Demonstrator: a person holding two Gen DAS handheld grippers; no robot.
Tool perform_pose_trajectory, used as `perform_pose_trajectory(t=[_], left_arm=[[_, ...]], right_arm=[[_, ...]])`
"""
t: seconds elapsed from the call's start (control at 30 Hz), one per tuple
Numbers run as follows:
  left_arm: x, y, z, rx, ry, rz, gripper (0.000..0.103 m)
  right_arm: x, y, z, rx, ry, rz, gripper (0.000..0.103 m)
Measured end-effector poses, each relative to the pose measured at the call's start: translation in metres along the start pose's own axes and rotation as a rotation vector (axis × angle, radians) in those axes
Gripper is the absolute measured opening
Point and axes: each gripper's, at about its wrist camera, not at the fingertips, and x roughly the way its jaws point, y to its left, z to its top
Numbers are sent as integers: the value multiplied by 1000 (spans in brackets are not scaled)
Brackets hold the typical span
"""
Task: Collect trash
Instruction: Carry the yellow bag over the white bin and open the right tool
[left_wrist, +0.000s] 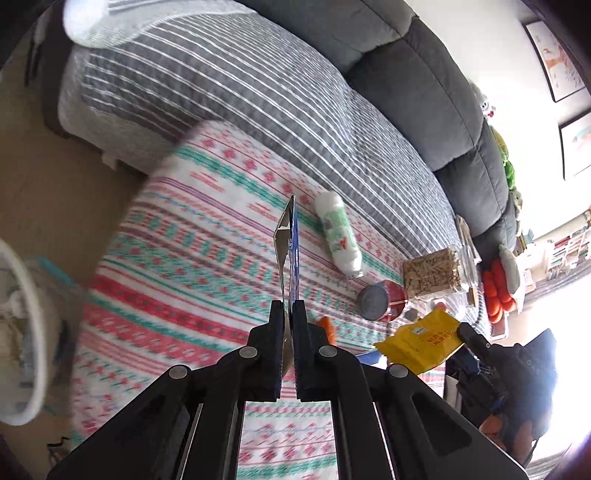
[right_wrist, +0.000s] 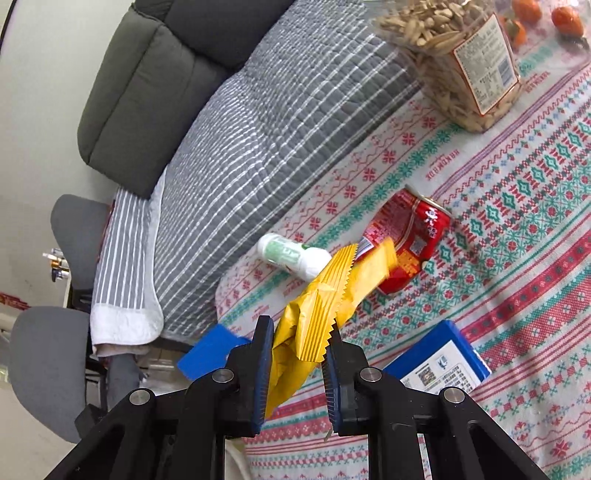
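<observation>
My left gripper (left_wrist: 289, 306) is shut on a flat blue and silver wrapper (left_wrist: 288, 251), held edge-on above the patterned tablecloth (left_wrist: 177, 280). My right gripper (right_wrist: 299, 332) is shut on a crumpled yellow snack wrapper (right_wrist: 325, 295), also seen in the left wrist view (left_wrist: 421, 341). A crushed red can (right_wrist: 410, 236) lies on the cloth just beyond it, also in the left wrist view (left_wrist: 382, 299). A small white bottle with green print (right_wrist: 295, 254) lies near the table's edge, also in the left wrist view (left_wrist: 338, 232). A blue box (right_wrist: 443, 365) lies by the right gripper.
A clear jar of seeds (right_wrist: 458, 62) stands at the back of the table, with orange fruits (right_wrist: 565, 18) behind. A grey sofa with a striped cover (left_wrist: 258, 92) runs along the table. A white-rimmed bin (left_wrist: 26, 332) is at the left. Grey chairs (right_wrist: 48, 354) stand beyond.
</observation>
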Motion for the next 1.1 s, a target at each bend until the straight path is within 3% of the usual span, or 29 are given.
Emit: perform_pose_trajectory(t=[0.27,0.6,0.8,1.1], left_arm=[[-56,46,-9,0,-2,166,4],[-141,153,-16,-139,-84,232,4],[-162,207,-21,-226,-87,276,4],[-154,237,-29,-245,-38,322,4]], right_arm=[[12,29,-23,-85,30,-16,22],[48,84,-79,-260,107,-2,22],[82,119,-129,-378,181,14,22],[140,169,-211,-556,296,27,22]])
